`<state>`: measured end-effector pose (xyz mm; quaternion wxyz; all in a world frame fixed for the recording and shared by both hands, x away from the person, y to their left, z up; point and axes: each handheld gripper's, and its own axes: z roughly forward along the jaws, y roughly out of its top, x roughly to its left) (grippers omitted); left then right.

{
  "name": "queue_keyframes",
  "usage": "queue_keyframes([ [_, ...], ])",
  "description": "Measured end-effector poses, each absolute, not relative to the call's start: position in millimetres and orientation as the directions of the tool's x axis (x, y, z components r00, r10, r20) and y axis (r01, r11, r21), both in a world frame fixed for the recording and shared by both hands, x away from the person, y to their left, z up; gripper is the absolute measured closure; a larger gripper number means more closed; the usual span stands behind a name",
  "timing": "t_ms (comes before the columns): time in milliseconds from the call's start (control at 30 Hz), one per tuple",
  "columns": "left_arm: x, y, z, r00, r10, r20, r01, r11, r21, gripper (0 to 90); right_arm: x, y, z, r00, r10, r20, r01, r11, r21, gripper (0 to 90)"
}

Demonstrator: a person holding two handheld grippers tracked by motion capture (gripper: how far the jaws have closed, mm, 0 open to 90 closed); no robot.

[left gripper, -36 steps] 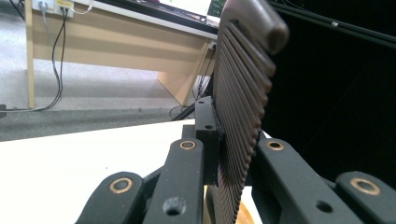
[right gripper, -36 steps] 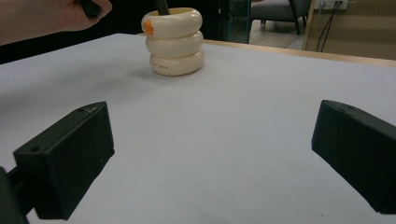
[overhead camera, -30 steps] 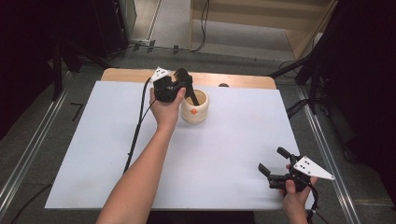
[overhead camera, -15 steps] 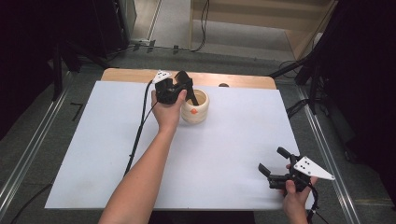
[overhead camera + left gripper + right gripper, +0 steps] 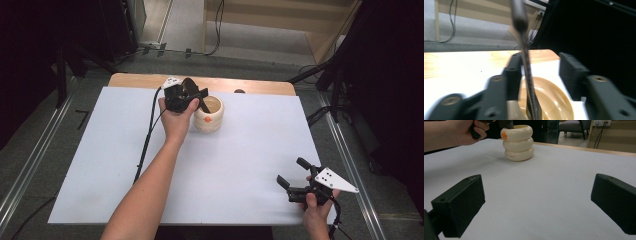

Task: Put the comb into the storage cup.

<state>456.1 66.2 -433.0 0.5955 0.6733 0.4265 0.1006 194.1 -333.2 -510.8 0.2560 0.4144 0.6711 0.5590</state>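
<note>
A cream cup (image 5: 210, 116) shaped like stacked rings, with an orange mark on its side, stands at the back middle of the white mat (image 5: 240, 150). My left gripper (image 5: 201, 100) hovers over its near-left rim. In the left gripper view the gripper (image 5: 540, 63) is open. A thin dark rod (image 5: 525, 55) rises out of the cup (image 5: 554, 102) close beside one jaw, with a wide gap to the other. My right gripper (image 5: 290, 170) rests open at the mat's front right, holding nothing. In the right gripper view the gripper (image 5: 537, 195) faces the cup (image 5: 517, 142) from afar.
The mat lies on a wooden table (image 5: 260, 86) whose far edge shows behind the cup. The left gripper's cable (image 5: 147, 135) trails across the mat beside the forearm. Metal rails (image 5: 350, 165) run along both sides of the table.
The left gripper has stayed over the cup with hardly any shift. The right gripper has not moved.
</note>
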Motion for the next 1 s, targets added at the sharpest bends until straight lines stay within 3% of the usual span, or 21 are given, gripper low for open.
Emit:
queue_keyframes([
  [200, 456, 73, -429, 0.61, 0.698, -0.375, 0.464, 0.07, 0.883, 14.0, 194, -333, -511, -0.526, 0.842, 0.117, 0.27, 0.035, 0.962, 0.0],
  [400, 449, 77, -424, 0.617, 0.709, -0.342, 0.432, 0.057, 0.9, 1.4, 194, -333, -511, -0.526, 0.842, 0.121, 0.272, 0.032, 0.962, 0.0],
  [1000, 422, 99, -426, 0.673, 0.691, -0.266, 0.373, -0.006, 0.928, 0.0, 195, -332, -511, -0.526, 0.844, 0.108, 0.266, 0.043, 0.963, 0.0],
])
